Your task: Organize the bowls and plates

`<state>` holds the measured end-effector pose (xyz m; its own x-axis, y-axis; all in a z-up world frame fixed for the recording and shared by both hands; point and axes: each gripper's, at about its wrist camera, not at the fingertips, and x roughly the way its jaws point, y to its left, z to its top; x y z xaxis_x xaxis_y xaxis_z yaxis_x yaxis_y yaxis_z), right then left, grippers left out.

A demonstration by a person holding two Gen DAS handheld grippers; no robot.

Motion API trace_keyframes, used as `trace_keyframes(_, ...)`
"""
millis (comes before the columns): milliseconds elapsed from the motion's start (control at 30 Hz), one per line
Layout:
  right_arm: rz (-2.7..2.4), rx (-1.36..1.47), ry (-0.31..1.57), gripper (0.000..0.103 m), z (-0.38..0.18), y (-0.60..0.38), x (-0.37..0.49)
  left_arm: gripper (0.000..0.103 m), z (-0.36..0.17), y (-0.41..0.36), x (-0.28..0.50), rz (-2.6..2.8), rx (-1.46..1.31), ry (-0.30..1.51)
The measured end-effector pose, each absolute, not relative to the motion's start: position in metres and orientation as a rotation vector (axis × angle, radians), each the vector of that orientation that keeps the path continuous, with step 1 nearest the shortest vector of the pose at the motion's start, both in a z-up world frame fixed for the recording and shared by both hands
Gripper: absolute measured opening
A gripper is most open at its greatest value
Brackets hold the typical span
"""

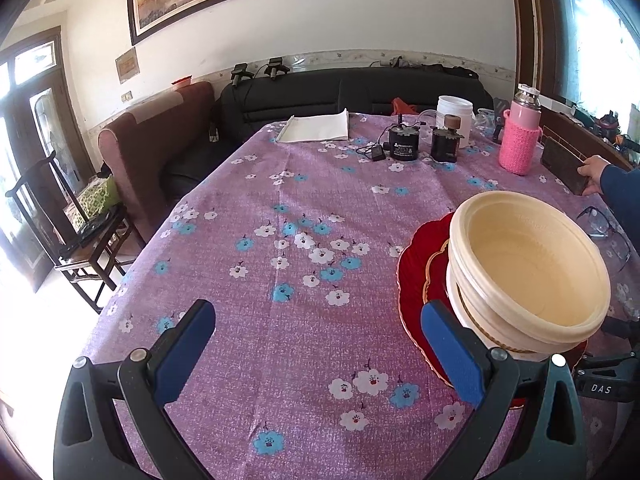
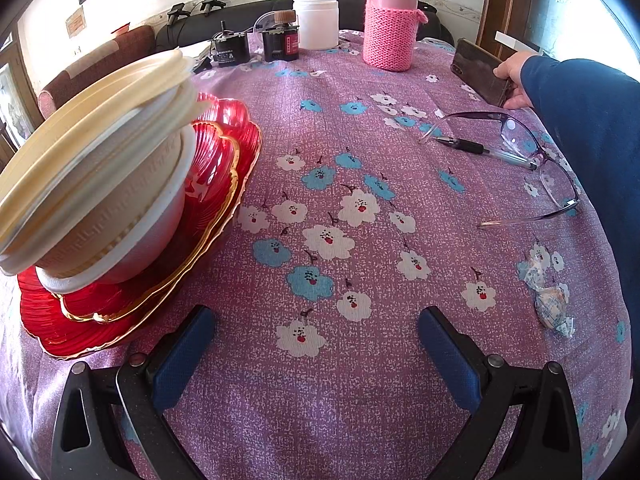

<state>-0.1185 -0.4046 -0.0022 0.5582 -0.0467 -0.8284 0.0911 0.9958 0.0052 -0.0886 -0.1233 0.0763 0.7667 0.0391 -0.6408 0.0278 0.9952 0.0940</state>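
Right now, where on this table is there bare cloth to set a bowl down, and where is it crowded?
Free: the wide cloth left of the red plates, up to the white paper; also between plates and glasses. Crowded: the far edge around the black motors, white jar and pink flask.

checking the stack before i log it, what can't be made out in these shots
- Number of cream bowls: rims overlap in both views.
- Plate centres: the bowls cover the red plates in both views.
- Motor label: too small, left wrist view.
- Person's hand: arm cut by the frame edge.
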Motion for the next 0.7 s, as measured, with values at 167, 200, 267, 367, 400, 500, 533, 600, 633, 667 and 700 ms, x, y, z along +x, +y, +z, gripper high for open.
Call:
trace_keyframes(167, -0.081, 0.049, 0.975, 0.102, -0.0021, -0.4047, -0.1184, 0.103, 0.0745, -0.1241, -0.0891, 0.004, 0.100, 0.704)
trace_keyframes(200, -0.081, 0.049, 0.976, 0.102, -0.0021, -0.4047, -0.1184, 0.103, 0.0745, -0.1240, -0.0893, 0.002, 0.100, 0.703)
trace_keyframes(267, -0.081, 0.049, 0.976, 0.102, -0.0021, -0.4047, -0.1184, 0.103, 0.0754, -0.1230, -0.0902, 0.004, 0.096, 0.696)
trace_keyframes(367, -0.081, 0.050, 0.976, 0.102, -0.0022, -0.4046, -0.1184, 0.103, 0.0765, -0.1218, -0.0907, 0.000, 0.089, 0.691)
trace_keyframes(400, -0.081, 0.050, 0.976, 0.102, -0.0022, -0.4045, -0.1185, 0.103, 0.0773, -0.1217, -0.0908, -0.001, 0.088, 0.689)
trace_keyframes(500, -0.081, 0.049, 0.976, 0.102, -0.0021, -0.4048, -0.1184, 0.103, 0.0785, -0.1198, -0.0914, -0.009, 0.080, 0.684)
trace_keyframes(533, -0.081, 0.049, 0.976, 0.102, -0.0021, -0.4047, -0.1184, 0.103, 0.0787, -0.1193, -0.0914, -0.014, 0.074, 0.684)
trace_keyframes(600, -0.081, 0.050, 0.976, 0.102, -0.0020, -0.4047, -0.1183, 0.103, 0.0788, -0.1198, -0.0919, -0.020, 0.072, 0.684)
trace_keyframes(633, -0.081, 0.049, 0.976, 0.102, -0.0021, -0.4045, -0.1184, 0.103, 0.0790, -0.1198, -0.0919, -0.019, 0.073, 0.683)
trace_keyframes(667, -0.081, 0.050, 0.976, 0.102, -0.0020, -0.4047, -0.1184, 0.103, 0.0794, -0.1199, -0.0925, -0.021, 0.074, 0.680)
trace_keyframes(700, -0.081, 0.049, 0.976, 0.102, -0.0020, -0.4045, -0.1186, 0.103, 0.0797, -0.1199, -0.0932, -0.023, 0.074, 0.678)
